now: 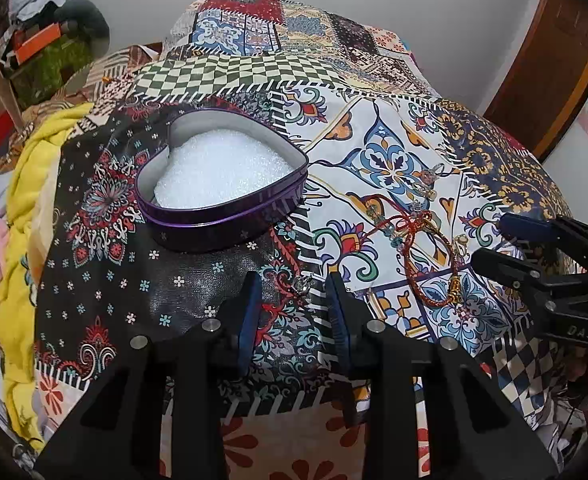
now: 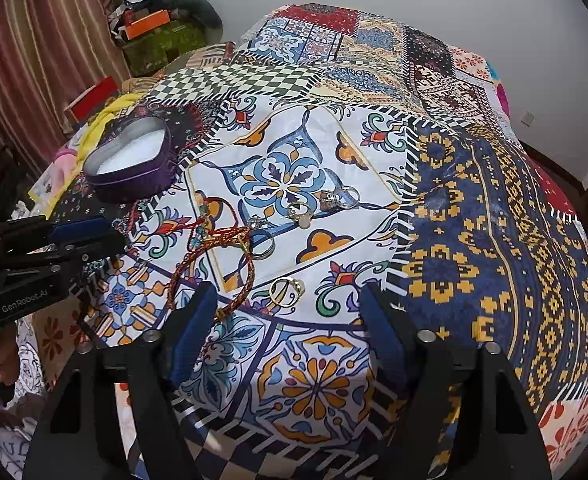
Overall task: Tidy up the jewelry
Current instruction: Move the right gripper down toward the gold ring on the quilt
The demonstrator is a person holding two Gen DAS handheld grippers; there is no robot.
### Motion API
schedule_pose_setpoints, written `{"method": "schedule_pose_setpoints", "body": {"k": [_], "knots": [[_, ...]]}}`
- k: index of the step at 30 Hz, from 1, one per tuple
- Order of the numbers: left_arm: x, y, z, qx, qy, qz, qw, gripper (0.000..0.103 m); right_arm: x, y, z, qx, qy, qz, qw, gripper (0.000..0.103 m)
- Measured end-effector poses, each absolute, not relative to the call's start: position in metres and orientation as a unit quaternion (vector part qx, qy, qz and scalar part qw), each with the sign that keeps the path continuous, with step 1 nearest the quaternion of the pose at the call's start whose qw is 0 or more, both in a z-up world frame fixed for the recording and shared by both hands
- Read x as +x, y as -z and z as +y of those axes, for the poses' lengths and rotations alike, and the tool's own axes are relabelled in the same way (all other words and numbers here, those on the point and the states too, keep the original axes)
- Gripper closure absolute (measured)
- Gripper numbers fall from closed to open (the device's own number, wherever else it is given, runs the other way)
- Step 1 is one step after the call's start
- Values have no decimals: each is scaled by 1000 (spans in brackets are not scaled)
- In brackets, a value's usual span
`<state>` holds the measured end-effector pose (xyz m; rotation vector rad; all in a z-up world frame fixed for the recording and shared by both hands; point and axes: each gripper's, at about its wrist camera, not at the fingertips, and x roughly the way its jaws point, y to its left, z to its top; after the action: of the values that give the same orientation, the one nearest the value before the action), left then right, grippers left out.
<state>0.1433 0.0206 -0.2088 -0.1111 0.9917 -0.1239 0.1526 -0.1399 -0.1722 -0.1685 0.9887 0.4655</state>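
Observation:
A purple heart-shaped tin [image 1: 230, 216] lined with white foam sits open on the patterned bedspread; it is also in the right wrist view as the tin [image 2: 134, 184]. My left gripper [image 1: 294, 294] is open just above the cloth, with a small silver ring [image 1: 302, 283] lying between its fingertips. My right gripper [image 2: 288, 298] is open wide over a gold ring [image 2: 286, 290]. Red braided bracelets [image 2: 214, 264] and several more rings [image 2: 343, 197] lie beyond it. The right gripper [image 1: 493, 240] shows beside the bracelets [image 1: 433, 280].
The patterned bedspread [image 2: 473, 220] covers a rounded surface that drops away on all sides. A yellow cloth [image 1: 34, 184] and pink items lie left of the tin. Boxes and clutter [image 2: 154, 28] stand by a striped curtain at the back left. The left gripper [image 2: 112, 234] reaches in from the left.

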Motion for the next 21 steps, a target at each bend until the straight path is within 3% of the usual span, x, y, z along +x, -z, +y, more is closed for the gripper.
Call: {"method": "schedule_pose_setpoints", "body": {"k": [5, 10, 13, 16, 21], "knots": [[143, 211, 20, -62, 72, 473, 876, 73, 157, 176, -142, -90, -219, 478, 846, 48], [145, 214, 18, -61, 77, 472, 876, 81, 160, 181, -142, -104, -221, 485, 840, 50], [145, 215, 20, -60, 69, 471, 877, 94, 162, 182, -138, -116, -224, 486, 837, 52], [145, 214, 23, -68, 62, 470, 878, 94, 165, 186, -132, -116, -239, 497, 827, 64], [141, 209, 22, -61, 52, 466, 881, 94, 168, 191, -132, -115, -242, 501, 823, 69]]}}
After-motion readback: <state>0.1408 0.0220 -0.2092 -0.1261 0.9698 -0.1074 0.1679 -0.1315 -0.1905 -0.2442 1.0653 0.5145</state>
